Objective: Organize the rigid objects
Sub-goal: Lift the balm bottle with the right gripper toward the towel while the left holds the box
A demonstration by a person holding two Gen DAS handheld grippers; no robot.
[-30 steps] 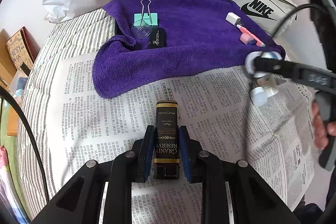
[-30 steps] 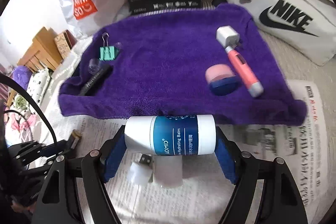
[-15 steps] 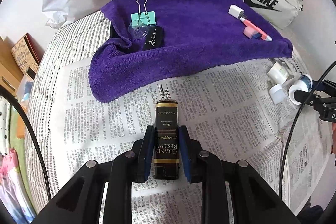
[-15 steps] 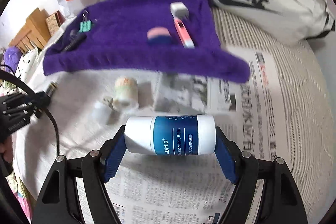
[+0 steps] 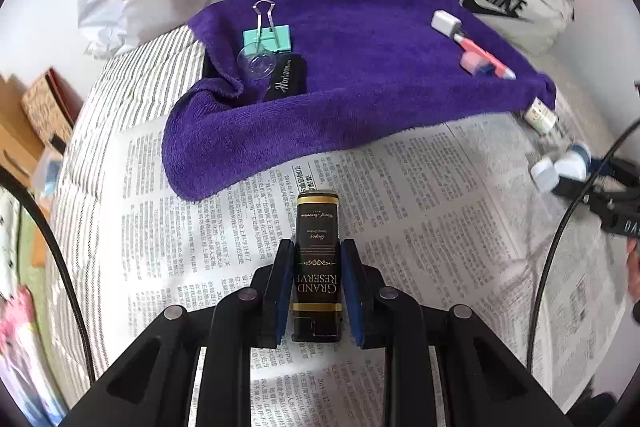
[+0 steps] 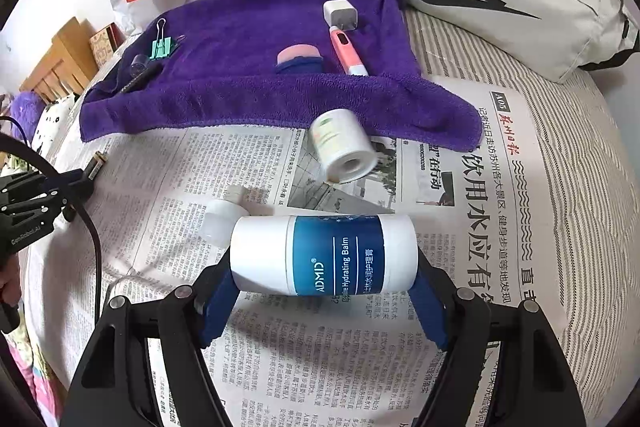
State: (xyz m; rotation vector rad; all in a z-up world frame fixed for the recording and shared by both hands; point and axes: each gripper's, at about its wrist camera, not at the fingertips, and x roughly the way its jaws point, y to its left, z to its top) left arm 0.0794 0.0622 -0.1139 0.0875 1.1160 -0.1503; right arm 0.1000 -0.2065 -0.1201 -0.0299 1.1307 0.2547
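left gripper: we see fingers pinching black box above newspaper
right gripper: we see fingers clamping balm bottle end to end, over newspaper

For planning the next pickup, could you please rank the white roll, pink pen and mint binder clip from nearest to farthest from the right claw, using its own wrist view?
1. White roll, on newspaper just ahead.
2. Pink pen, on the towel's right part.
3. Mint binder clip, far left on the towel.
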